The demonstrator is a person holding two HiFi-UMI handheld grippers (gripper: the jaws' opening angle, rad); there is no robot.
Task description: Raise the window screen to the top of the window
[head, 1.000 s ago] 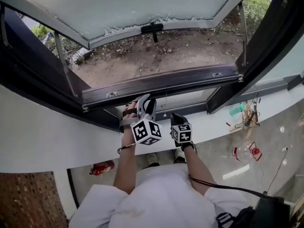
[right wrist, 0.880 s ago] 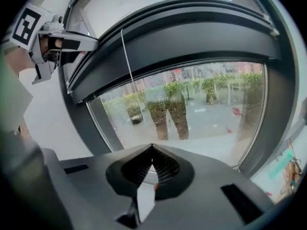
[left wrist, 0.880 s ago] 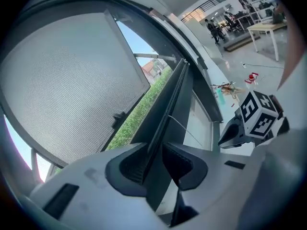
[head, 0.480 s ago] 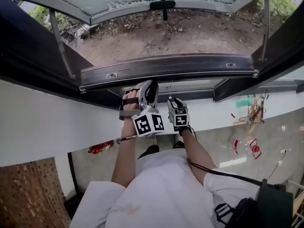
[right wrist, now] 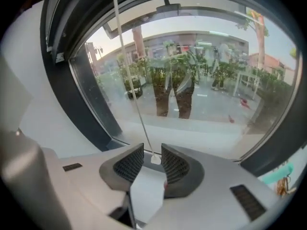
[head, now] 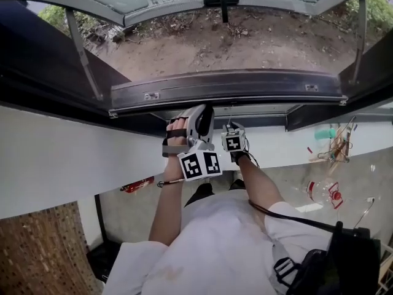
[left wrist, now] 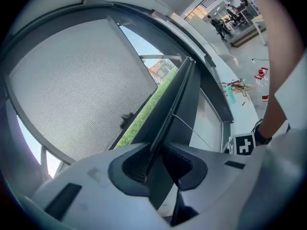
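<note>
A dark horizontal bar spans the open window. In the left gripper view the same bar runs away from me, edge on. My left gripper reaches up to its lower edge, and its jaws are shut on that edge. A thin white cord hangs from the bar and ends in a small white tab. My right gripper sits lower, right of the left one. Its jaws have just been opening and stand open, with the tab loose between the pads. A light grey mesh-like panel swings outward above.
Below the bar a fixed glass pane shows reflections. A white ledge runs under the window. A red fire extinguisher lies on the floor at left, and bottles and tools at right. Bare ground lies outside.
My right gripper has sunk away from the camera, from beside the left gripper's cube to the foot of the cord. My left gripper has stayed at the bar.
</note>
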